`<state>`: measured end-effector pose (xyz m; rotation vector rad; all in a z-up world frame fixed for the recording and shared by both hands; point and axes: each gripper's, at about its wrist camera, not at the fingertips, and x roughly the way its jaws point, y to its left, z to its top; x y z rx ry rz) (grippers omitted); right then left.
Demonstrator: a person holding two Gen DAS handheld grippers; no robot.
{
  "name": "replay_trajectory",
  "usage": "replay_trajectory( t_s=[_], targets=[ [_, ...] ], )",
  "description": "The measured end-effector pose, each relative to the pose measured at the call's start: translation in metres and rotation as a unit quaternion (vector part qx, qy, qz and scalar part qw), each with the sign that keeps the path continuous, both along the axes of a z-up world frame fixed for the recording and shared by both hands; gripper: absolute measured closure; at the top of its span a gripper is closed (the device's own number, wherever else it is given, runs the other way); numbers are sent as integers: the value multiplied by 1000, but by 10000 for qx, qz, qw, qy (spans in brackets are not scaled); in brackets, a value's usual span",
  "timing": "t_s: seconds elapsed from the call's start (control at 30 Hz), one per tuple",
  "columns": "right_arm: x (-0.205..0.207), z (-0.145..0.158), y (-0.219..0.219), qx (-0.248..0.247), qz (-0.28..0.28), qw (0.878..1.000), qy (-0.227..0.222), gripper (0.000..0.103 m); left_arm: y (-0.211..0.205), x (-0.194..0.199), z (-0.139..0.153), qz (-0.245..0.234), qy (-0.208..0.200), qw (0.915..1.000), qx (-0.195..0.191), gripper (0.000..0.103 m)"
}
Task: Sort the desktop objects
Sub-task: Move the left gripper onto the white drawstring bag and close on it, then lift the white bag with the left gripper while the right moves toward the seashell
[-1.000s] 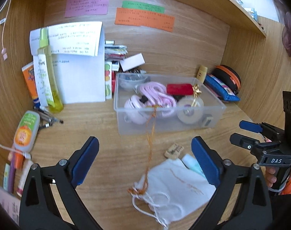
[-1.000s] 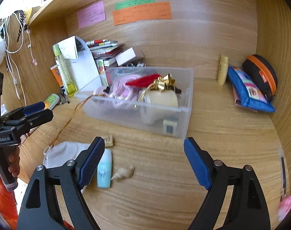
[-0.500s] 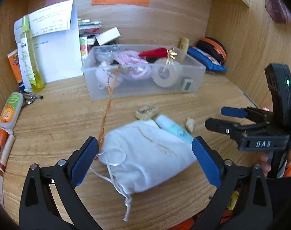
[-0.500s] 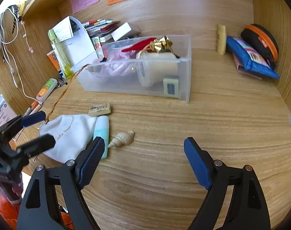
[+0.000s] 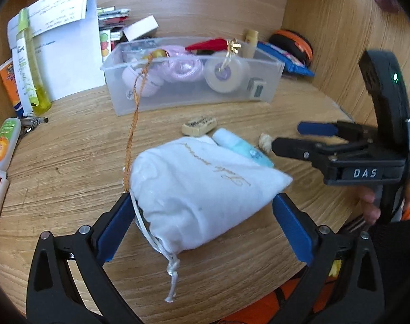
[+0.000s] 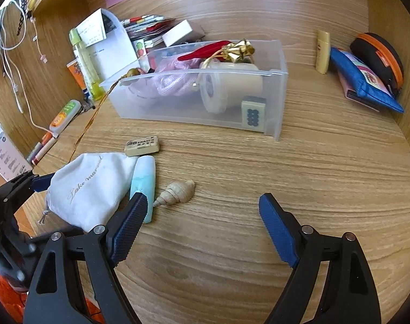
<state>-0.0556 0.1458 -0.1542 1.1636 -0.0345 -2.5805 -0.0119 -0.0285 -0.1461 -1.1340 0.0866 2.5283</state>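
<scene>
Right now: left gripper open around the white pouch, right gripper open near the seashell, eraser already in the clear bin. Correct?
One thing is wrong: the eraser is not in the clear bin. It lies on the desk in front of it, beside the white pouch, as the right wrist view shows. The rest holds: the left gripper is open around the pouch, and the right gripper is open near the seashell.

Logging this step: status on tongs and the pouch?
Left tongs open, straddling pouch. Right tongs open, empty. Tube touching pouch.
</scene>
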Motion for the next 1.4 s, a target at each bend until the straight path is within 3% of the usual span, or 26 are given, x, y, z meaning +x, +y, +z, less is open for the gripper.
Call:
replay_trajectory(
  t_s=[0.23,0.4,0.53,0.8,1.1,1.2,1.4],
  targets=[
    [-3,-2,-15,293,171,9994,24,22,-1,-19,-7,78,-156,9993,-344,1],
    [-3,-1,-15,419,170,9990,69,23,-11,-37,-6,263,-247,9990,-270,1],
    [-8,-3,-8,374,114,9992,-48,30,-23,-50,-2,469,-279,9983,-217,1],
    [-12,-5,-6,519,167,9984,-125,35,-55,-54,6,817,-212,9962,-222,1],
    [-15,-5,-15,608,331,9975,-109,41,-56,-53,6,535,-424,9976,85,1],
    [-15,-6,-16,637,355,9973,-91,45,-55,-67,-1,543,-673,9962,89,1],
    [-15,-6,-18,672,488,9965,-66,56,-48,-90,-1,532,-775,9956,27,1]
  ],
)
